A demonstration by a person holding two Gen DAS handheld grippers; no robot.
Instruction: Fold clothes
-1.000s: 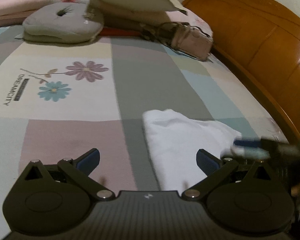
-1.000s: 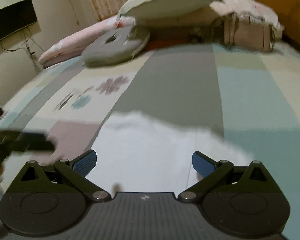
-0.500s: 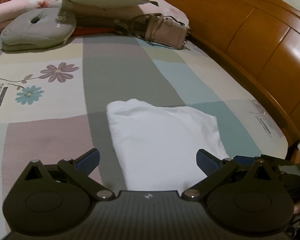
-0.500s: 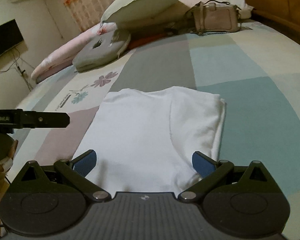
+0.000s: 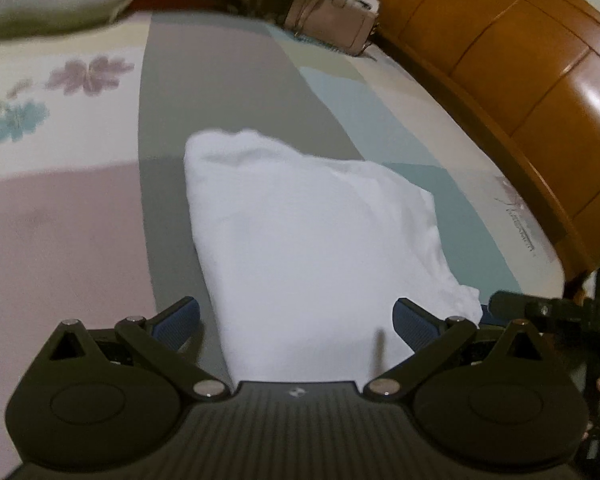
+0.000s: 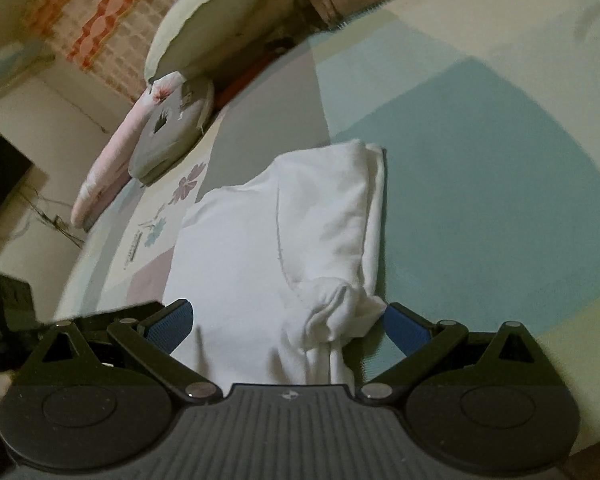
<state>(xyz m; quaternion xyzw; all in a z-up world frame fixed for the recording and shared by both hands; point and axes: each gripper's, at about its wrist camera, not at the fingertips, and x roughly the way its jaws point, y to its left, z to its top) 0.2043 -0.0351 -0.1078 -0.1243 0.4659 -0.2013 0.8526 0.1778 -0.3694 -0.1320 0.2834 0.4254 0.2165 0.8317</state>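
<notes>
On the bed [image 5: 80, 248], close to its near edge and more toward the side with the wooden bed frame [image 5: 512, 60], lies a folded white shirt [image 5: 300, 240]. It sits flat on the gray stripe and the blue patch of the bed cover. One near corner of the shirt is bunched up into a little lump [image 6: 336, 312], and that lump is right next to one blue pad of the right gripper [image 6: 286, 322]. The right gripper has its fingers spread wide, with the near end of the shirt between them, and it holds nothing. The left gripper [image 5: 296, 322] also has its fingers spread wide over the near end of the shirt, and it holds nothing too. In the left view the right gripper shows as a dark bar at the right side, just past the bunched corner. At the far end of the bed there is a gray cushion [image 6: 172, 136], a big pale pillow [image 6: 216, 24], a long pink pillow [image 6: 112, 160] and a light pink bag [image 5: 332, 16] near the far corner by the bed frame. Purple and blue flowers [image 5: 88, 74] are printed on the cover, well apart from the shirt
</notes>
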